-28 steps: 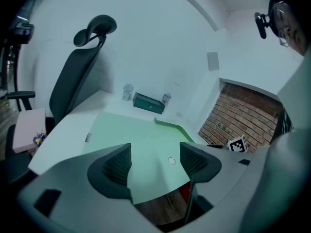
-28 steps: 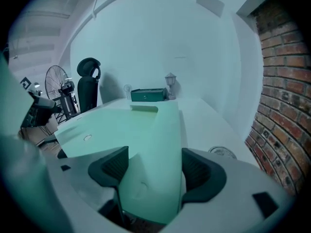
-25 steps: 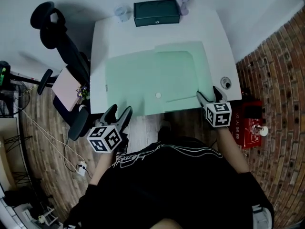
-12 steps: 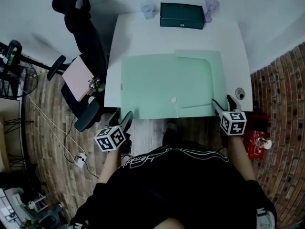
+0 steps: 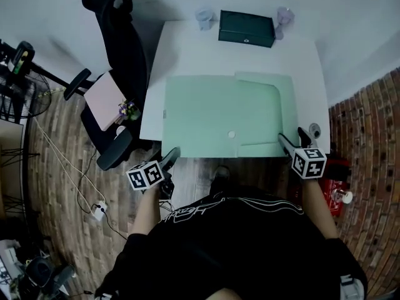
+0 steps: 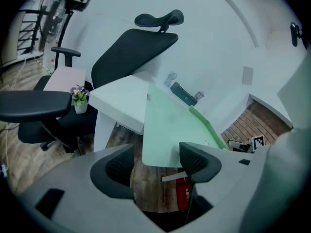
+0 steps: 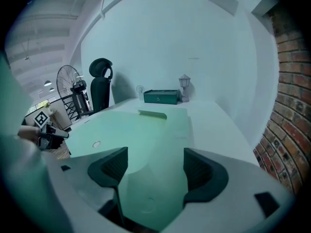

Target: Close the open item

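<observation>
A large pale green folder (image 5: 219, 114) lies flat on the white table (image 5: 187, 49), with its flap (image 5: 265, 114) folded out to the right and a small round snap (image 5: 232, 134) near the front edge. My right gripper (image 5: 292, 137) is open over the folder's front right corner; the folder (image 7: 131, 130) spreads out beyond the parted right gripper (image 7: 153, 171), which holds nothing. My left gripper (image 5: 167, 158) is open just off the table's front left edge. In the left gripper view, that gripper (image 6: 156, 164) is empty and the folder (image 6: 170, 125) lies ahead.
A dark green box (image 5: 246, 28) stands at the table's back edge between two small clear objects. A black office chair (image 5: 119, 49) and a small potted plant (image 5: 128, 111) are to the left. A cable hole (image 5: 314, 130) sits at the table's right edge, with a red box (image 5: 331, 174) on the floor.
The head view has shifted, so the table sits further right and higher in the picture. The left gripper has dropped slightly away from the table's front edge. Both grippers stay open.
</observation>
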{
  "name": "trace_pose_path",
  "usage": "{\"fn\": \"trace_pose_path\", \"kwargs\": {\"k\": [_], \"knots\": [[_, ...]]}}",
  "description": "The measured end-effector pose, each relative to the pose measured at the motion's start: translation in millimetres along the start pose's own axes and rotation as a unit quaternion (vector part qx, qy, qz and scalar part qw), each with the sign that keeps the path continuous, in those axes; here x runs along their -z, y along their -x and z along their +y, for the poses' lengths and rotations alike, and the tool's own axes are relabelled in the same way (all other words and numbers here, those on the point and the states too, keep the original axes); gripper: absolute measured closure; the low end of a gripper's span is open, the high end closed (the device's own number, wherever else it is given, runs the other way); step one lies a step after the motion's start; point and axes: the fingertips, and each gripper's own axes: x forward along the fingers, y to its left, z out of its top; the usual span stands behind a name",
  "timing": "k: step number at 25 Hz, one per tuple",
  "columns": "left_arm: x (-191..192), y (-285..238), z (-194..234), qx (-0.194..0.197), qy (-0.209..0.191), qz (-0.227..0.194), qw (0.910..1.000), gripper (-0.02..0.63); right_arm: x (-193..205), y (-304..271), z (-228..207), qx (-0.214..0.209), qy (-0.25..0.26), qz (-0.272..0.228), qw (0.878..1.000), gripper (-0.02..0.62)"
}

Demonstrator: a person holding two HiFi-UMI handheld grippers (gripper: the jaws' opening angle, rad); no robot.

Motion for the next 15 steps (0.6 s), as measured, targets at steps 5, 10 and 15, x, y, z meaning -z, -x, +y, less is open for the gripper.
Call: {"fn": "trace_pose_path", "kwargs": {"k": [5, 10, 15], "knots": [[-2, -7, -7, 0.020, 0.016, 0.002, 0.9997, 0.366, -5, 10, 1, -0.012, -0.008, -0.018, 1.000, 0.253], [-9, 2, -11, 0.002, 0.001, -0.031, 0.9995, 0.425, -6, 36, 24, -0.087, -0.045, -0.048, 0.994, 0.291], [-32, 24, -32, -0.004, -0.032, -0.078, 0.9965, 0.478, -16, 73, 50, -0.155, -0.079, -0.106, 0.979, 0.429]]}}
